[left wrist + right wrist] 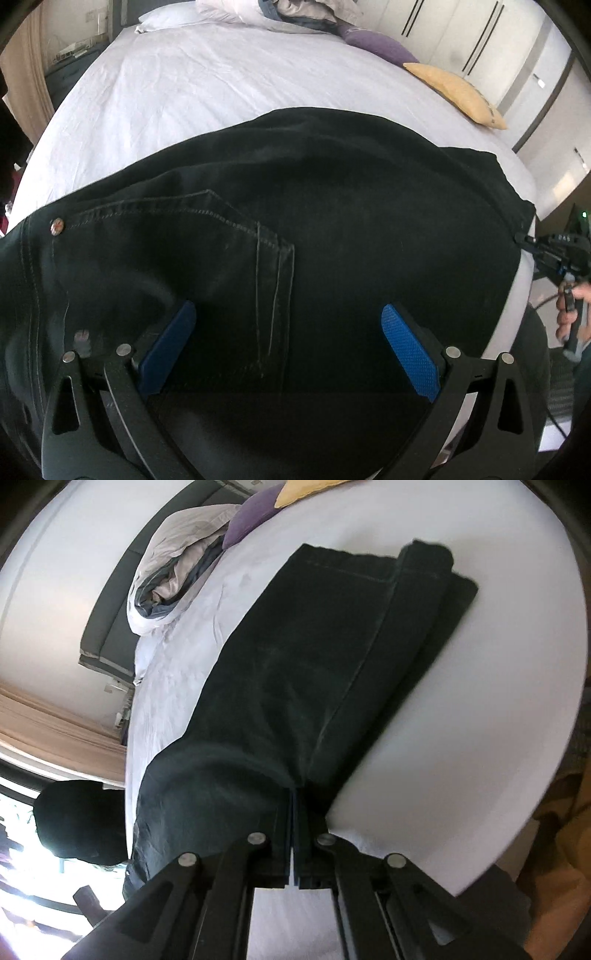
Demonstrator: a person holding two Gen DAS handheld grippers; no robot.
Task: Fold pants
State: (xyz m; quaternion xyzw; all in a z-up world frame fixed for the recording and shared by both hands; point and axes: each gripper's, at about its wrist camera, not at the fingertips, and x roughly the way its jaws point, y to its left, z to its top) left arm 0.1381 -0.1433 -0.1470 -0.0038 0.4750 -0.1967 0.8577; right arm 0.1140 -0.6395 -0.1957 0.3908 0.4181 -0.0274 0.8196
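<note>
**Black pants on bed: left spread above, right pinching an edge**

Pants lie flat on the white bed, running across the left wrist view. Left hand-held gripper sits over the pocket area, fingers spread wide, blue pads apart with dark fabric between and beneath them; contact with the cloth cannot be judged. Right hand-held gripper has its fingers pressed together on an edge of the pants, the fabric bunching up just in front of the tips.

Left view only: pocket stitching, a metal rivet, and the right hand-held gripper seen from outside at the far right end of the pants, held by a hand. Right view only: the cloth layered lengthwise, with stacked edges at the far end.

Both views: yellow pillow, purple pillow, crumpled bedding at the head.

Hard to read: the near waistband side is cut off at the left view's left edge; dark cloth hides most fold lines.
</note>
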